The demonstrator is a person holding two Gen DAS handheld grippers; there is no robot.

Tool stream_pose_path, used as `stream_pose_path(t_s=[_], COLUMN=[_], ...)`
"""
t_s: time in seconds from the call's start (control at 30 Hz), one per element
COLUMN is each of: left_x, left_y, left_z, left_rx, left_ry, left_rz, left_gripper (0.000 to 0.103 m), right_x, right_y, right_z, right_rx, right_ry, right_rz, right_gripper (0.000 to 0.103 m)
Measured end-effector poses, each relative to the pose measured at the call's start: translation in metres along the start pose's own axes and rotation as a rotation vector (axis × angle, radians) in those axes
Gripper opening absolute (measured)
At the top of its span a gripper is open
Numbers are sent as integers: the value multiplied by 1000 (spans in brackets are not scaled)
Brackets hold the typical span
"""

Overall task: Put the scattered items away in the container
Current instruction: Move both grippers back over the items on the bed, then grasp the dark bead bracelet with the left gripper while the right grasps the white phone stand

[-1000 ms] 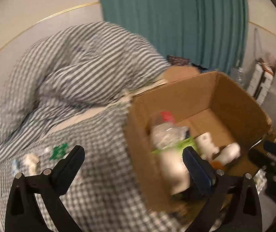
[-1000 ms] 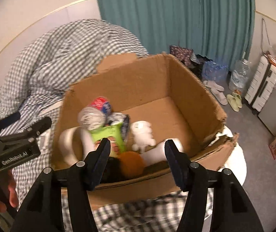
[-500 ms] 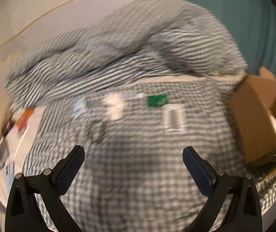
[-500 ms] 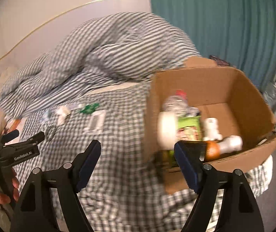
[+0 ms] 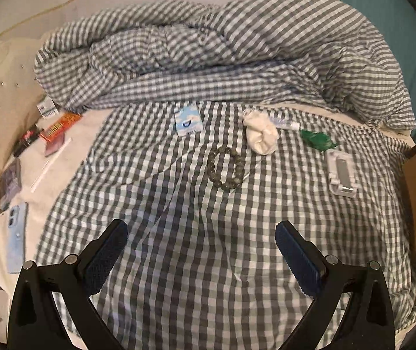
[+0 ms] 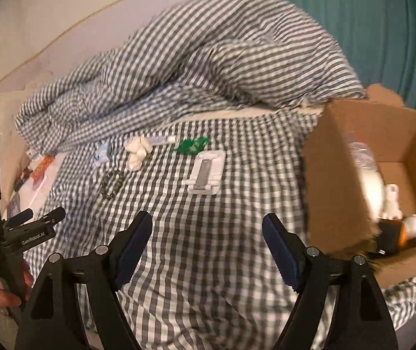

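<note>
Two wide-spread grippers (nothing held)

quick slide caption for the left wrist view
Open left gripper above checked bedsheet strewn with grey bead bracelet, crumpled white cloth, white plastic phone stand.

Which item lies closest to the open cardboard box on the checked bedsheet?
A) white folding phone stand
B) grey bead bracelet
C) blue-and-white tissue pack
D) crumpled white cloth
A: the white folding phone stand lies nearest the open cardboard box; the grey bead bracelet, crumpled white cloth and blue-and-white tissue pack lie farther away.
</note>
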State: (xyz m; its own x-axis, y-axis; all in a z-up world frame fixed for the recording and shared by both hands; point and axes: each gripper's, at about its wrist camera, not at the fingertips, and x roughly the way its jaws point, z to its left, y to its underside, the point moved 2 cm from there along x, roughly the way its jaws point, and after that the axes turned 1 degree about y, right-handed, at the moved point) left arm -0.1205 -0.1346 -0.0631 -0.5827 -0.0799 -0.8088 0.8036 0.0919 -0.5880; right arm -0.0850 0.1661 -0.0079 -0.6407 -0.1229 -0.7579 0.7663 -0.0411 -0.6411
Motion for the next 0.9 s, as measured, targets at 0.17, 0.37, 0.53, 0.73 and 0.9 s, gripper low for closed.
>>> stream_pose_path(t_s=[0.17,0.37,0.53,0.73,0.9], left_x=[34,81,120,161,181], left_y=[-14,-33,-43,-48,-45], left_z=[-3,-19,-39,-53,-49], left_rx=[13,36,71,111,88], left_ry=[12,24,17,42,65], left_rz=[15,23,28,60,98], left_gripper=[103,103,103,103,87], right_x=[43,87,120,140,156], right_y=[-11,-15,-17,-26,-24], right_z=[11,9,-4,-13,-11], right_rx=[-27,-23,-18,-11,-24], right_ry=[18,35,56,70,72], right_rz=[54,115,163,174,206], right_gripper=[78,78,78,78,78])
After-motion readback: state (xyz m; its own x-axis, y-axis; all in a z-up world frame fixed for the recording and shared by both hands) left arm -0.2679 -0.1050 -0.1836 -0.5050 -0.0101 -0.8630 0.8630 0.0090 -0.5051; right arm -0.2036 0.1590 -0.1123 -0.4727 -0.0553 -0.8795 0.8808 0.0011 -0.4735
